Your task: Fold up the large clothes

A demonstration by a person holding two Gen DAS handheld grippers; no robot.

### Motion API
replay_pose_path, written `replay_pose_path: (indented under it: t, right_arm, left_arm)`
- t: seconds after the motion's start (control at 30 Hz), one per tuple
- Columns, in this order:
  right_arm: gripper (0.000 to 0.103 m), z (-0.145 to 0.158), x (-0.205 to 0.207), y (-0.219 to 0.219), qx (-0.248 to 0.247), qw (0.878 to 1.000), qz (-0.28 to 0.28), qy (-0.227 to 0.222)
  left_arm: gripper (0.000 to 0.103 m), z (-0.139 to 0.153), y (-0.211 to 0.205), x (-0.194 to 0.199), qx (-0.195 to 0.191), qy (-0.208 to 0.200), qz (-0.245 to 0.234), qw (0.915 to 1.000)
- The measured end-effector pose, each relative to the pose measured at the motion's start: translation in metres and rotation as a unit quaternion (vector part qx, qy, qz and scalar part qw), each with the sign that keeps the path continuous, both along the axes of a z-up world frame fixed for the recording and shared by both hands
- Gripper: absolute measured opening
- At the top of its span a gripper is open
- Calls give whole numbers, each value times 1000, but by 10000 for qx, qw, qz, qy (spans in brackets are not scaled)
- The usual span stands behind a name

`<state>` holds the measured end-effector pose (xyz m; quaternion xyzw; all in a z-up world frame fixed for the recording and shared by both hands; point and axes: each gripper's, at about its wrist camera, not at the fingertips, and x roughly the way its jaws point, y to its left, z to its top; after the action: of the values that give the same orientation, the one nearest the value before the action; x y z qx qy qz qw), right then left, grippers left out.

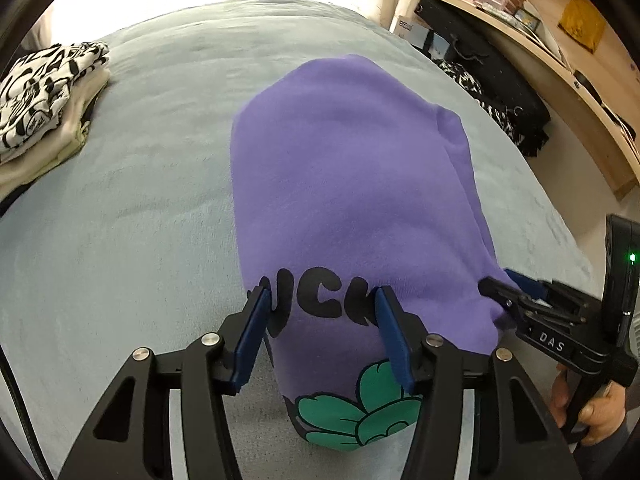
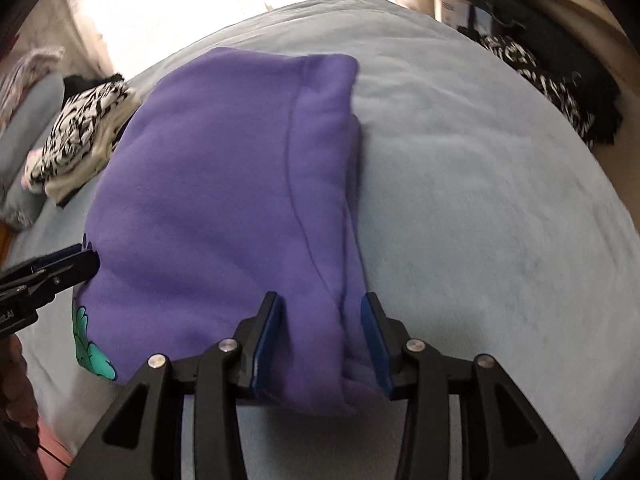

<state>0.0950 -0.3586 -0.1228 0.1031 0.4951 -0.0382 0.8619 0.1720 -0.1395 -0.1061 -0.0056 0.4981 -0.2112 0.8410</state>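
The folded purple sweatshirt (image 1: pixel 352 184) lies on the pale blue blanket (image 1: pixel 120 220), its near edge gathered up. The left gripper (image 1: pixel 320 320) clamps the hem half-open over black lettering (image 1: pixel 320 304) and a green flower print (image 1: pixel 352 412). The right gripper (image 2: pixel 322 332) pinches the bunched seamed side, fabric filling its narrower gap. Only the left wrist view shows shelves (image 1: pixel 520 20) at 2 o'clock; folded patterned clothes (image 1: pixel 44 96) sit at 10

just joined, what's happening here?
A person is folding a purple sweatshirt on a bed, a handheld gripper in each hand. The left gripper and right gripper each pinch a bunch of its near edge. A pile of folded clothes sits at the far left.
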Motion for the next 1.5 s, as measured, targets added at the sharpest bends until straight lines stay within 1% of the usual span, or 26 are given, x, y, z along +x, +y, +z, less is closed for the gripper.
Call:
replay_pose_path:
  t: [0.2,0.3,0.43,0.5,0.67,0.73,0.87,0.93,1.0,1.03,1.07,1.17,1.2,1.23,1.27,1.33,1.4,1.5]
  right_arm:
    - [43,3,-6,9,-249,9997,-26,5]
    - [43,5,-6,11,-285,9996,-70,44]
    - [44,6,-8,14,-351,9993,-124,97]
    - [45,5,-9,16,-384,9991,-145,136]
    - [45,5,-14,15,-295,9991,-225,198]
    - [45,8,-16,15,-254,9991,-259,217]
    - [45,17,-22,18,-324,9989,-258,204]
    - [45,23,-25,19,-335,9990,-237,195]
    - [46,26,-28,17,-245,9993,-215,204]
    - [46,29,-29,16,-147,9995,-186,205]
    - [46,31,-31,15,-103,9996,-169,199]
    - [46,39,-35,13,58,9998,-70,160]
    - [48,40,-36,12,131,9998,-46,151]
    - [54,43,-37,10,231,9996,-14,153]
    - [57,45,-37,9,288,9995,21,161]
    - [63,49,-35,8,394,9990,143,179]
    - [64,53,-33,6,557,9979,252,198]
    - [65,60,-29,-1,973,9943,367,218]
  left_arm:
    - [53,3,-2,-7,122,-193,155,9996]
    - [53,6,-3,-12,205,-282,209,9992]
    - [53,7,-2,-18,211,-339,306,9987]
    - [53,8,2,-21,89,-361,315,9988]
    - [53,8,10,-32,-403,-291,424,9979]
    - [53,8,12,-38,-487,-268,422,9976]
    - [54,11,15,-46,-310,-116,493,9982]
    - [54,13,20,-49,-119,-121,651,9977]
    - [61,14,26,-51,-2,-136,765,9970]
    - [69,14,30,-52,67,-109,836,9964]
    - [71,14,33,-53,112,-106,900,9958]
    - [71,19,43,-56,187,-224,1040,9942]
    - [72,22,45,-57,237,-286,1076,9935]
    - [75,24,47,-58,256,-323,1093,9932]
    - [82,26,49,-58,258,-340,1110,9929]
    - [85,30,53,-57,193,-326,1131,9929]
    - [85,31,56,-54,85,-239,1084,9938]
    - [85,31,57,-48,-168,-25,930,9955]
